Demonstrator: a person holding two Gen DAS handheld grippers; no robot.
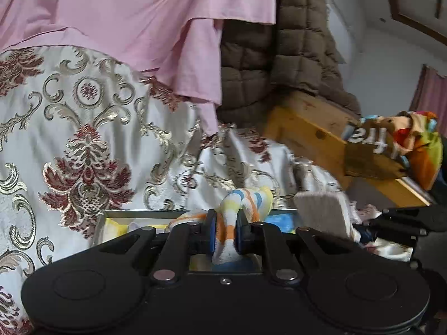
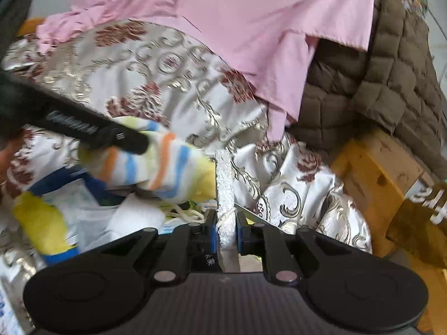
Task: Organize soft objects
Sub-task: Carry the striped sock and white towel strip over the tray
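The left gripper [image 1: 225, 230] is clenched on a striped towel [image 1: 248, 201]. The towel is white with orange, blue and yellow stripes, and it bunches up between the blue pads [image 1: 211, 230]. The right gripper [image 2: 225, 230] is clenched on a white cloth [image 2: 225, 184], a rough, thin piece that stands up on its edge between the pads.

Take the flowery bedspread [image 1: 83, 128] as the landmark. It is shiny white with gold swirls and dark red flowers, and it lies on the bed. Both grippers hold their soft things just in front of it. The striped towel sits right beside the white cloth, on the left of it in the right wrist view. A pink sheet [image 1: 139, 14] lies over the top of the bedspread. A brown quilt [image 1: 293, 55] hangs to the right of the bedspread, over a wooden frame [image 1: 313, 128]. A colourful bag [image 1: 405, 142] sits further right. More cloths are piled at the lower left of the bedspread, too blurred to tell apart.
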